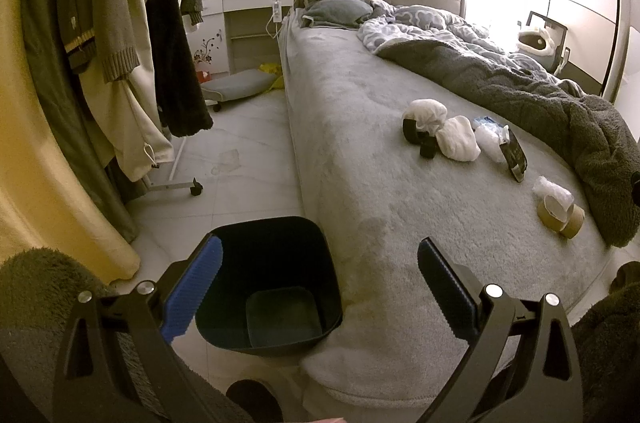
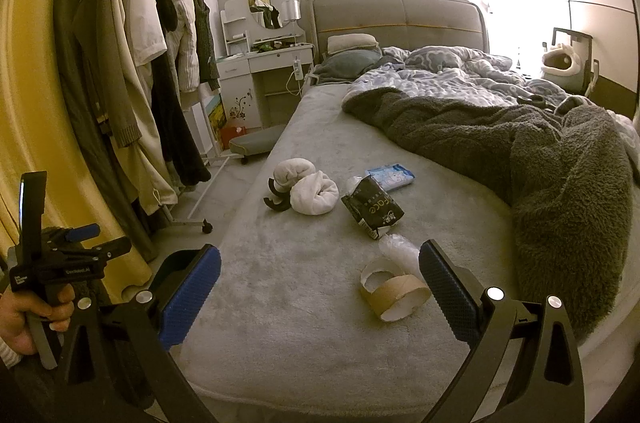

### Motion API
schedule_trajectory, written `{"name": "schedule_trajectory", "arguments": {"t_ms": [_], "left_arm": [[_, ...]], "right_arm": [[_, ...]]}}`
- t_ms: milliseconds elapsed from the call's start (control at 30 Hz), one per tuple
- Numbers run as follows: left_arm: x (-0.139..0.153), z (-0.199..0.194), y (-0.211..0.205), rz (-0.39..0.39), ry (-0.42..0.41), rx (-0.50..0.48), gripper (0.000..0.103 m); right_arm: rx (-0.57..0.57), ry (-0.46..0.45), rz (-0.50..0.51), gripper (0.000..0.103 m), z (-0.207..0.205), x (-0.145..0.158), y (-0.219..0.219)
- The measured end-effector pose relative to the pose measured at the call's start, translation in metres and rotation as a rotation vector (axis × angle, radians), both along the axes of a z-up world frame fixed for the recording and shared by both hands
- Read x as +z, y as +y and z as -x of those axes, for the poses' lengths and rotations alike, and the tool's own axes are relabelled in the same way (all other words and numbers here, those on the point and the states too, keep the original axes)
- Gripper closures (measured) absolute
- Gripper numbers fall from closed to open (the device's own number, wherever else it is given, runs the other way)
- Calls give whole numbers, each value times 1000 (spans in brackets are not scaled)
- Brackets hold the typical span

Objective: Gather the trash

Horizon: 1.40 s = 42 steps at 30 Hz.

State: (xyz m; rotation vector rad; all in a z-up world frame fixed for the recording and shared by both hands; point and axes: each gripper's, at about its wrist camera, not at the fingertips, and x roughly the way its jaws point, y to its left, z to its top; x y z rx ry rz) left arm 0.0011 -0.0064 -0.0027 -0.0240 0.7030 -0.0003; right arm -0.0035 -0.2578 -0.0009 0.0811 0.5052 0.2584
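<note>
A black trash bin (image 1: pixel 272 283) stands on the floor against the bed's near left corner, empty inside. My left gripper (image 1: pixel 318 287) is open above it, holding nothing. On the grey bed lie cardboard tape cores (image 2: pixel 394 293) with crumpled clear plastic (image 2: pixel 398 249), a black wrapper (image 2: pixel 372 209), a blue tissue pack (image 2: pixel 390 177) and white rolled socks (image 2: pixel 312 197). These also show in the left wrist view: tape cores (image 1: pixel 560 217), wrapper (image 1: pixel 516 157). My right gripper (image 2: pixel 320 283) is open and empty, just short of the tape cores.
A grey fleece blanket (image 2: pixel 560 183) and blue quilt cover the bed's right side. A clothes rack (image 2: pixel 132 83) on wheels stands left, with a yellow curtain (image 2: pixel 28 103) beside it. A white dressing table (image 2: pixel 264 71) is at the back.
</note>
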Motion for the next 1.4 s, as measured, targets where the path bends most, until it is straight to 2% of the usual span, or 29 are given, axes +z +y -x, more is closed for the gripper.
{"name": "schedule_trajectory", "arguments": {"t_ms": [367, 500, 700, 833, 933, 1067, 1133, 1167, 1300, 1400], "left_arm": [[-6, 4, -6, 1, 0, -10, 3], [-10, 9, -11, 24, -2, -25, 3], [-7, 9, -18, -14, -22, -15, 3], [-5, 6, -20, 26, -4, -43, 3], [-6, 4, -27, 65, 25, -100, 3], [-7, 8, -50, 36, 34, -188, 4], [-4, 13, -61, 26, 24, -227, 4], [-3, 14, -65, 27, 21, -245, 4], [3, 16, -80, 25, 7, -310, 5], [6, 11, -86, 55, 17, -342, 9]], "right_arm": [[-5, 5, 1, 3, 0, 0, 0], [-12, 20, 12, 3, -1, -2, 0], [-13, 63, 59, 3, -4, -5, 0], [-31, 93, 85, 3, -4, -9, -3], [-46, 101, 87, 3, -2, -9, -9], [-45, 129, 80, 4, -4, -11, -14], [-27, 149, 69, 17, -8, -11, -15], [-17, 158, 64, 20, -10, -12, -16], [12, 167, 65, 23, -16, -13, -19], [27, 182, 63, 24, -21, -17, -23]]}}
